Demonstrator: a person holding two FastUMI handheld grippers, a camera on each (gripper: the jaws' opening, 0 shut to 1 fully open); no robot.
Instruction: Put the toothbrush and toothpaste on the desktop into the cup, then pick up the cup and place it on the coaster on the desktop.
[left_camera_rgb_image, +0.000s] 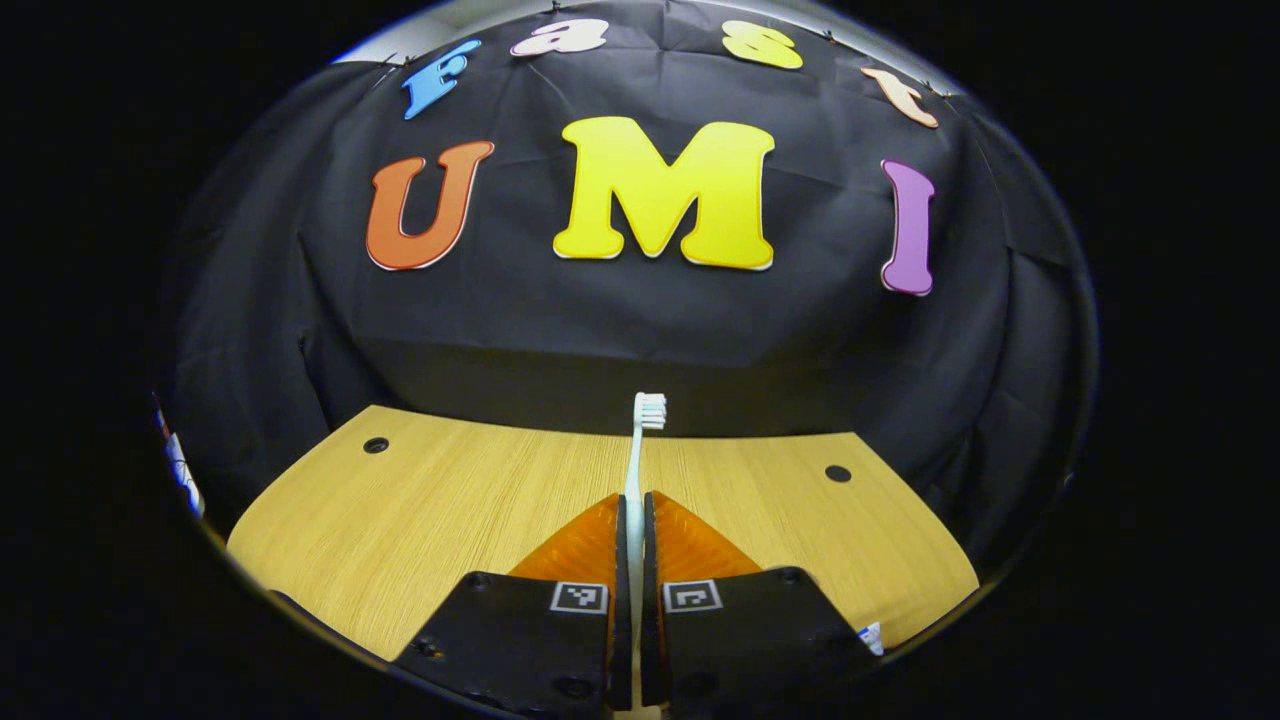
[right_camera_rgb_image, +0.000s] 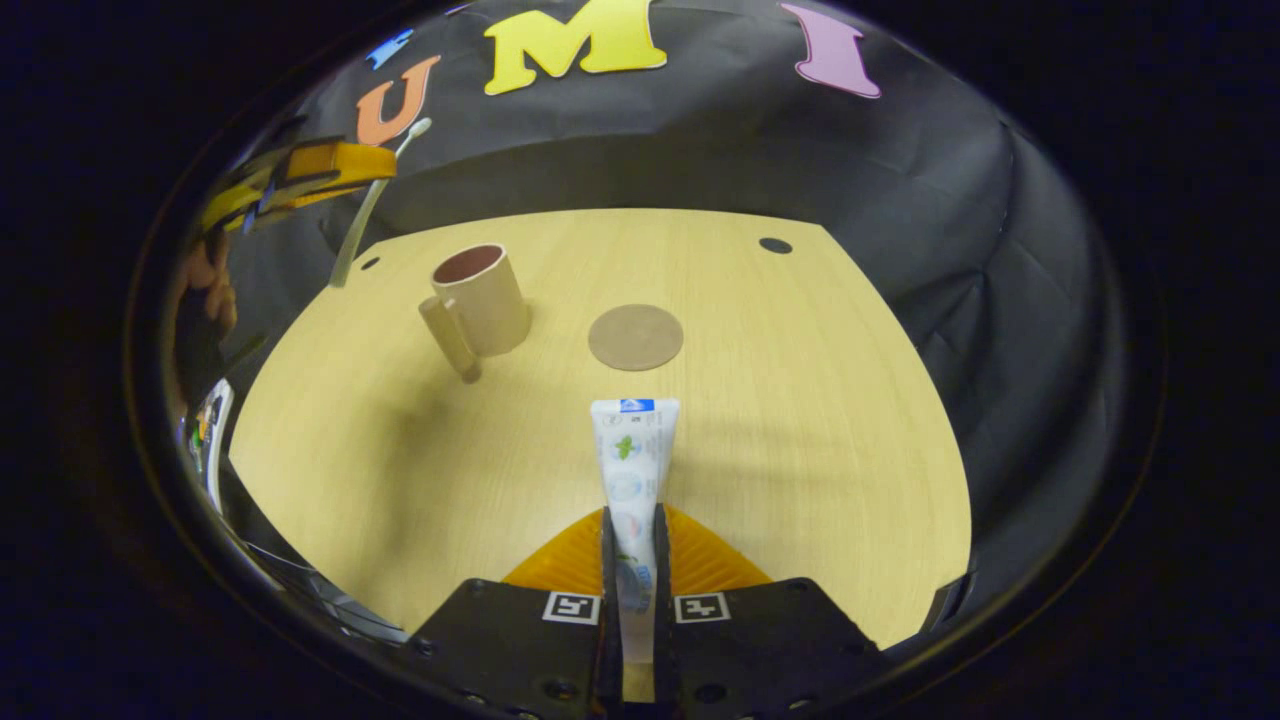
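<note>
In the left gripper view my left gripper (left_camera_rgb_image: 633, 510) is shut on a white toothbrush (left_camera_rgb_image: 640, 440), whose bristled head points forward above the wooden desktop (left_camera_rgb_image: 450, 510). In the right gripper view my right gripper (right_camera_rgb_image: 633, 525) is shut on a white toothpaste tube (right_camera_rgb_image: 632, 450), its flat end pointing forward over the desktop (right_camera_rgb_image: 800, 420). A tan cup (right_camera_rgb_image: 480, 300) with a handle stands upright at the far left. A round brown coaster (right_camera_rgb_image: 636, 336) lies to its right. The left gripper (right_camera_rgb_image: 300, 170) shows at the upper left, held by a hand (right_camera_rgb_image: 205, 280), with the toothbrush (right_camera_rgb_image: 365, 215) hanging from it.
The desktop has a dark round hole near each far corner (right_camera_rgb_image: 775, 245) (left_camera_rgb_image: 376, 445). The black cloth wall (right_camera_rgb_image: 900, 180) closes in the back and the sides. Some objects (right_camera_rgb_image: 205, 430) sit beyond the desk's left edge.
</note>
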